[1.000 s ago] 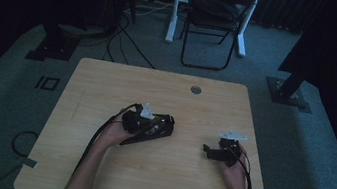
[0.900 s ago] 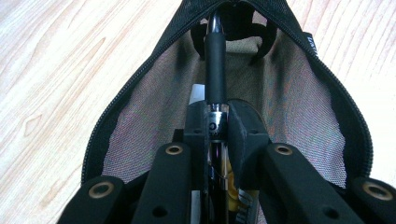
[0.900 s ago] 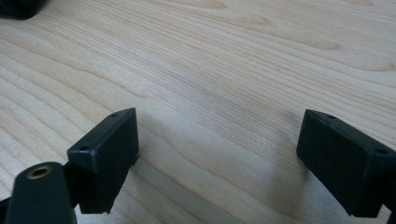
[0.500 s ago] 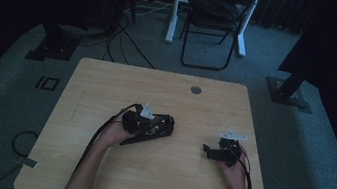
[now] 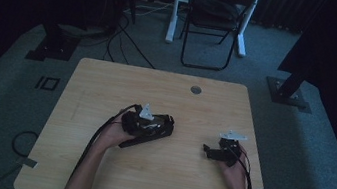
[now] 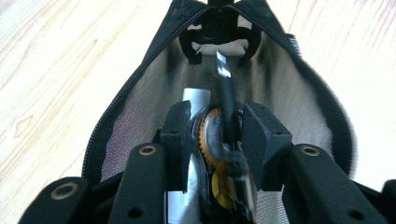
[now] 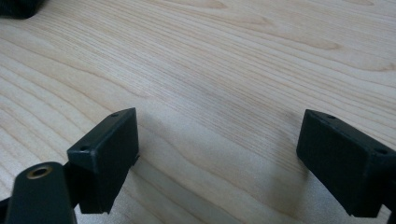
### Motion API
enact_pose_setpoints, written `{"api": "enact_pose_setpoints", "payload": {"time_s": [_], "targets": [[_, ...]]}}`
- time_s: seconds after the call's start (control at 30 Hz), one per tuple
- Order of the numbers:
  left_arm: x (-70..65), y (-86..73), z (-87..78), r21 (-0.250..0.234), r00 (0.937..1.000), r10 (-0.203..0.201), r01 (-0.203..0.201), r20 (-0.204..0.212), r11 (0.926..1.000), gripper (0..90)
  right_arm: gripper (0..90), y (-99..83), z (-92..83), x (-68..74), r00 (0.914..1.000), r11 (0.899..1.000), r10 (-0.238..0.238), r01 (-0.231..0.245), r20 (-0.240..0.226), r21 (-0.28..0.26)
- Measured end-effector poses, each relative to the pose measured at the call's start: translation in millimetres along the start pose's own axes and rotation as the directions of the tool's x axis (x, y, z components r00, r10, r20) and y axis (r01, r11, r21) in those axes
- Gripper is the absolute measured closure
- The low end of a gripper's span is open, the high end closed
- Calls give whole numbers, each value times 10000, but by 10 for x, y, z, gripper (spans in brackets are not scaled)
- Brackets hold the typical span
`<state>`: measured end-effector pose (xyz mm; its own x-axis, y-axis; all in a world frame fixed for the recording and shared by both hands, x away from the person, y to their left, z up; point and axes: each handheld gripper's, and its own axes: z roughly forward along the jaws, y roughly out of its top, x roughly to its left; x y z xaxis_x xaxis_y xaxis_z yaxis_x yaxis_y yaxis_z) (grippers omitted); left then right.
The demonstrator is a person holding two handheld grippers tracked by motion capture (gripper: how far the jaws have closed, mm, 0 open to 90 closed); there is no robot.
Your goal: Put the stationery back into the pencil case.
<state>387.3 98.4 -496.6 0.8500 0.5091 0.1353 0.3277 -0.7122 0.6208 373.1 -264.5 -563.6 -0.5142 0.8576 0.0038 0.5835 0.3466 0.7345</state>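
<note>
Little has shifted across the table (image 5: 105,95) since a moment ago; both hands kept their spots. Left of centre lies the open black pouch (image 6: 140,88), the left gripper (image 6: 217,128) inside it, jaws just eased apart around a dark pen (image 6: 227,112). At four o'clock the right gripper (image 7: 217,158) rests released.

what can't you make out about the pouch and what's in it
- Items inside the pouch: left gripper view, the left claw hides most of the silver tube and round gold-rimmed thing.
- Black stick: blurred, lower end hidden.
- Pouch, high view: dark and too small.
</note>
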Motion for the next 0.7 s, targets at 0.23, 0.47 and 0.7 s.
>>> {"api": "enact_pose_setpoints", "payload": {"time_s": [0.23, 0.47, 0.7], "targets": [[-32, 1, -85, -276, 9996, 48, -56, -275, 9996, 614, 128, 0, 0, 0, 10000, 10000, 1, -1, 2, -1], [-55, 18, -167, -535, 9990, 56, -79, -441, 9985, 609, 128, 0, 0, 0, 10000, 10000, 3, -3, 2, 0], [-89, 39, -227, -841, 9994, -68, 39, -347, 9964, 600, 129, 0, 0, 0, 10000, 10000, 1, -1, 3, -1]]}}
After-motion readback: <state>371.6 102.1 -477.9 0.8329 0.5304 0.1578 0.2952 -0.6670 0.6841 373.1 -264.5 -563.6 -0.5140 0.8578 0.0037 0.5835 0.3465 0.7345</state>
